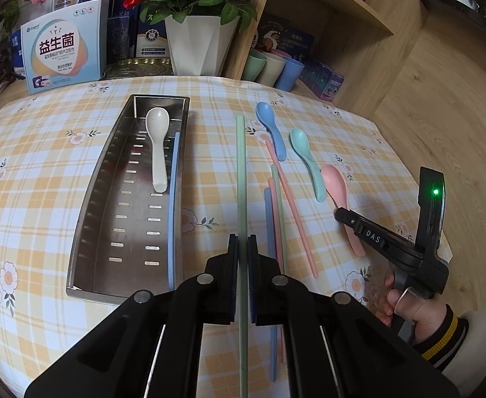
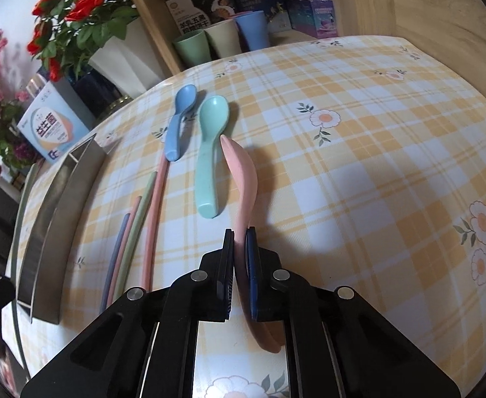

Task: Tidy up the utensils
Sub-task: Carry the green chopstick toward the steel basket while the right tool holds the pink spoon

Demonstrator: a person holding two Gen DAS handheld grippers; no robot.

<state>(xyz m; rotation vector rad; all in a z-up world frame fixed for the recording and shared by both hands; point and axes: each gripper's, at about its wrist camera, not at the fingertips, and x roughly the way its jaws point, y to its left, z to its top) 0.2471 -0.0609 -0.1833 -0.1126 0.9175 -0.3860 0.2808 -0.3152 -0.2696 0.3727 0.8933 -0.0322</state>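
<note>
A steel tray (image 1: 87,199) lies on the checked tablecloth and holds a white spoon (image 1: 156,146) and a blue chopstick (image 1: 172,205). My left gripper (image 1: 242,242) is shut on a green chopstick (image 1: 241,172) and holds it just right of the tray. My right gripper (image 2: 239,235) is shut on a pink spoon (image 2: 243,179), turned on its edge; it also shows in the left wrist view (image 1: 335,185). On the cloth lie a blue spoon (image 1: 271,129), a green spoon (image 1: 307,159) and loose pink, green and blue chopsticks (image 1: 277,212).
A white vase of red roses (image 1: 200,43), boxes and a printed card (image 1: 62,53) stand behind the tray. Three cups (image 1: 273,66) sit on a wooden shelf at the back right. The table's right edge drops to a wood floor.
</note>
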